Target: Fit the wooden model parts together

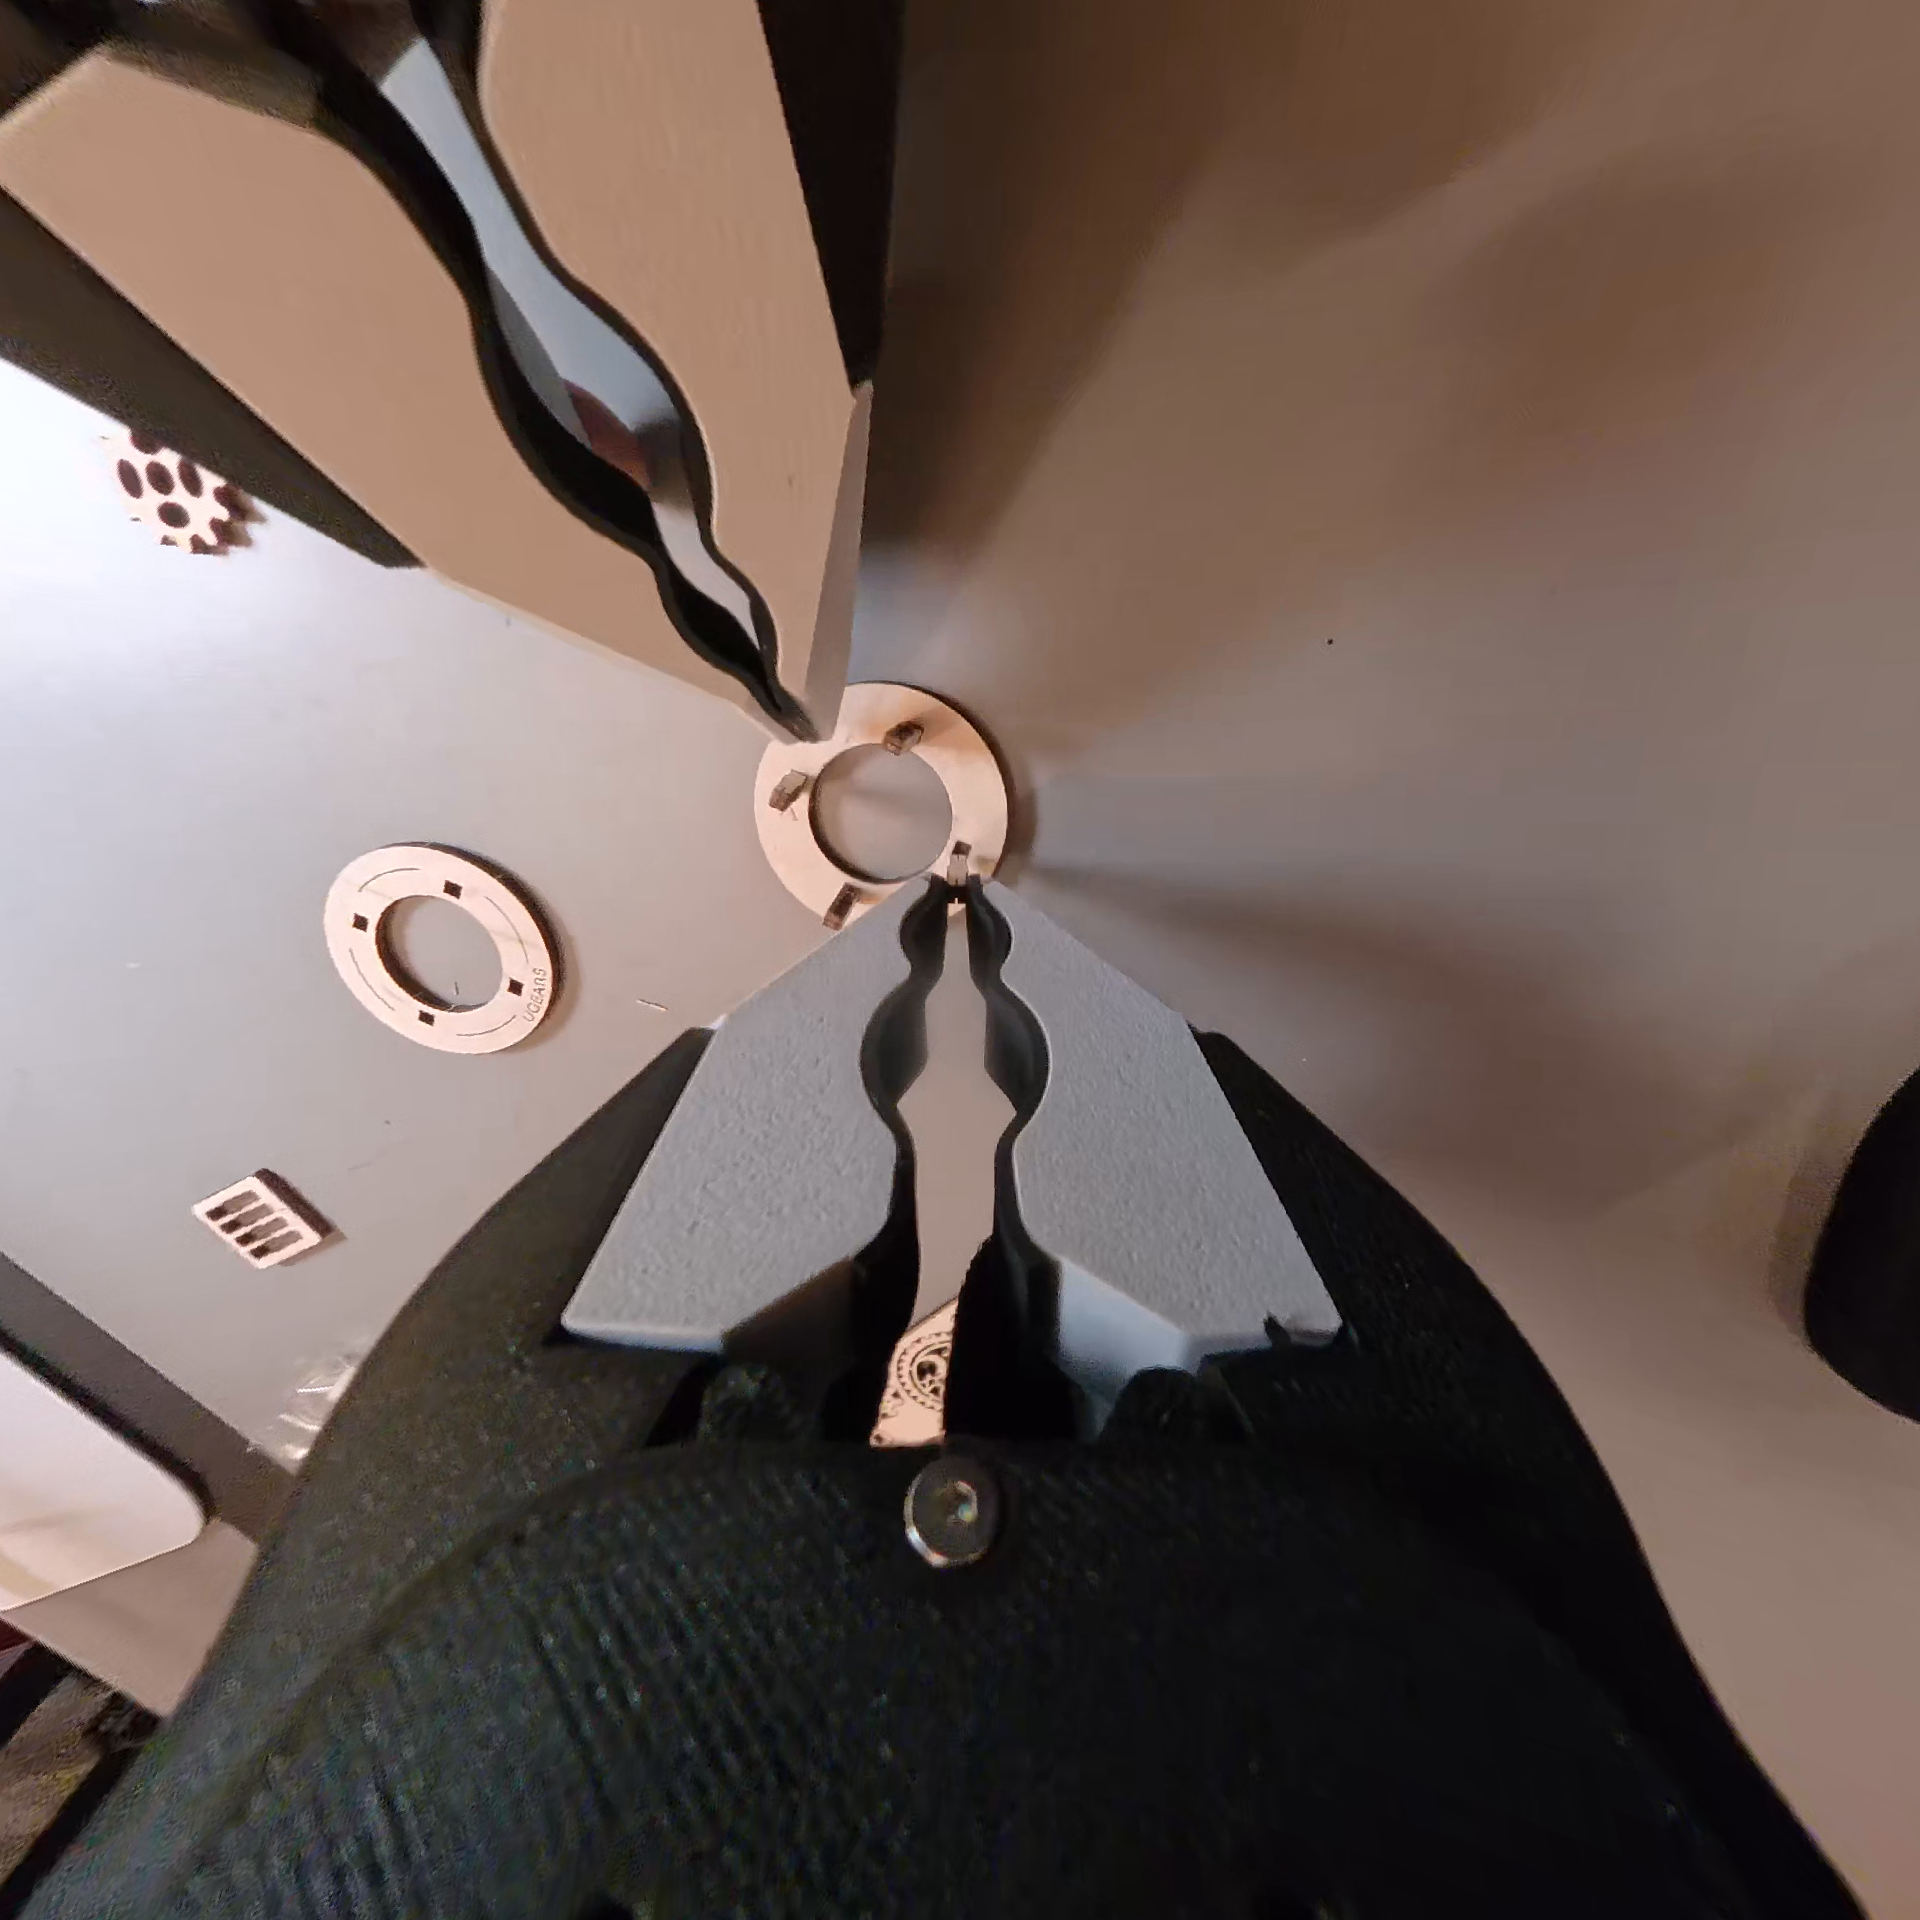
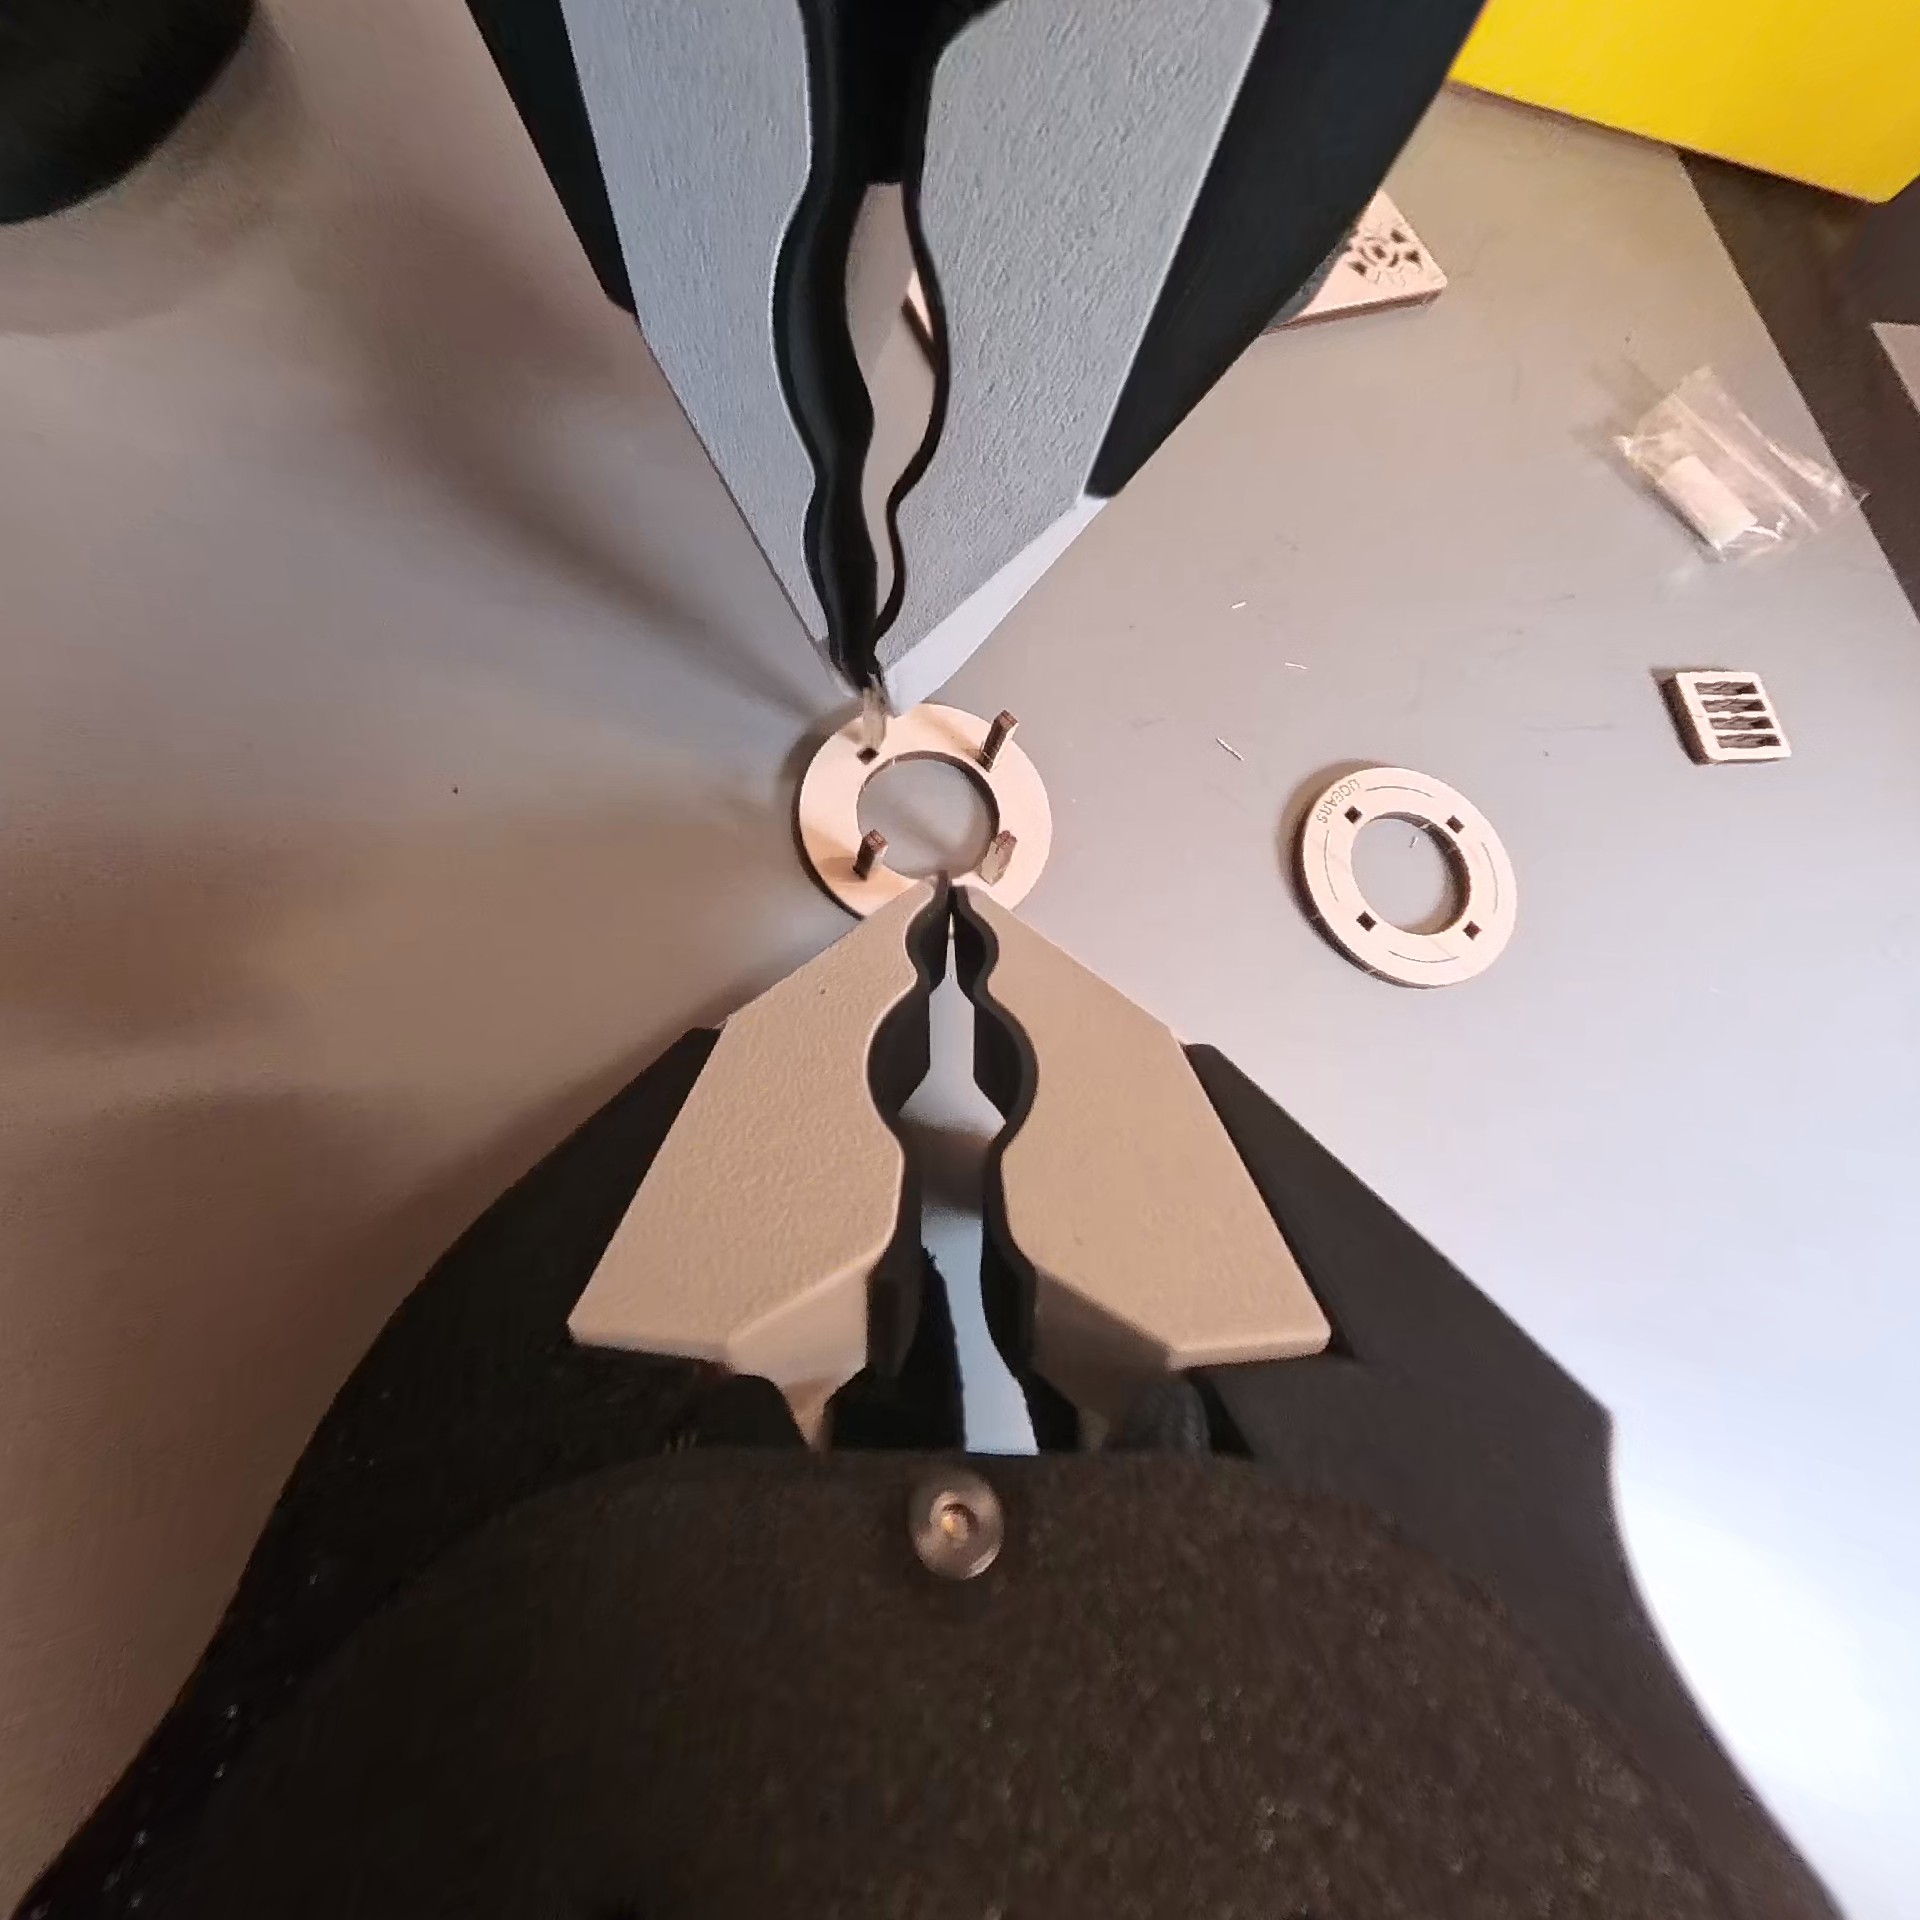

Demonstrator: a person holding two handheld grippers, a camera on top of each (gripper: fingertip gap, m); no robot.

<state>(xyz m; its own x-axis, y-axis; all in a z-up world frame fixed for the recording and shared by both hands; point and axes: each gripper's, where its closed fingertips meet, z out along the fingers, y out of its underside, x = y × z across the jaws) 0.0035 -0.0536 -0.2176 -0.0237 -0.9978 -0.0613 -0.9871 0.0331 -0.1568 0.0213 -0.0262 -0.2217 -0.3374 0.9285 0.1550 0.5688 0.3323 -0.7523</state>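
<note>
A wooden ring (image 2: 1023,805) lies flat on the grey table (image 2: 416,623), with three small wooden pegs standing in its holes. My left gripper (image 1: 954,885) is shut on a fourth peg (image 1: 958,860) and holds it upright at the ring (image 1: 977,800). In the right wrist view the left gripper (image 2: 868,681) comes down from above, with the peg (image 2: 873,717) over a hole. My right gripper (image 2: 945,883) is shut with nothing seen between its tips, which rest at the ring's near edge. It also shows in the left wrist view (image 1: 800,727).
A second wooden ring with square holes (image 2: 1403,883) lies to the right and also shows in the left wrist view (image 1: 447,945). Also on the table are a small slotted wooden piece (image 2: 1730,717), a clear plastic bag (image 2: 1725,468) and a cut wooden sheet (image 2: 1371,265). A yellow object (image 2: 1714,83) is at the far right. My left and right fingertips are right by each other.
</note>
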